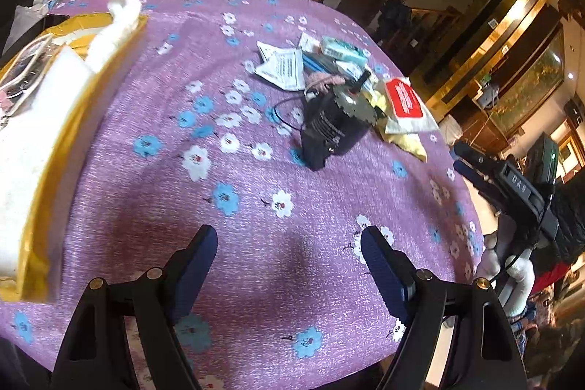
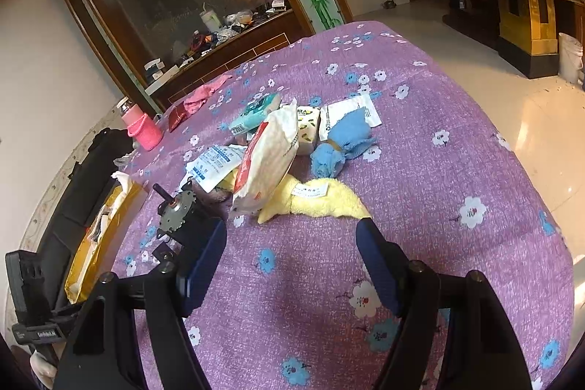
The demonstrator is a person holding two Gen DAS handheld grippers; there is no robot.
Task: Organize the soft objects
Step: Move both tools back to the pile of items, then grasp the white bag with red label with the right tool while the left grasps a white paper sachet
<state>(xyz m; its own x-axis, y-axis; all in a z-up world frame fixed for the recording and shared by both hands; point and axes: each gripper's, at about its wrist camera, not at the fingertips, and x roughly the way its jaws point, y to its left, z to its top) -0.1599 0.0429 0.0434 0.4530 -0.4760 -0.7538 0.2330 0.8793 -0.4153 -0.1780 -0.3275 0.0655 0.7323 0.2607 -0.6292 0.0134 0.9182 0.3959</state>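
Fingers of the left gripper and right gripper stand apart, nothing between them, above the purple flowered desk. Soft things (a yellow towel, a blue cloth, packets) lie heaped mid-desk beside a black motor.

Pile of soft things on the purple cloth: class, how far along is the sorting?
Done: nothing visibly; the yellow towel, blue cloth and packets lie heaped beside the black motor. In hand: nothing; left gripper and right gripper are open and empty. Left: the whole pile.
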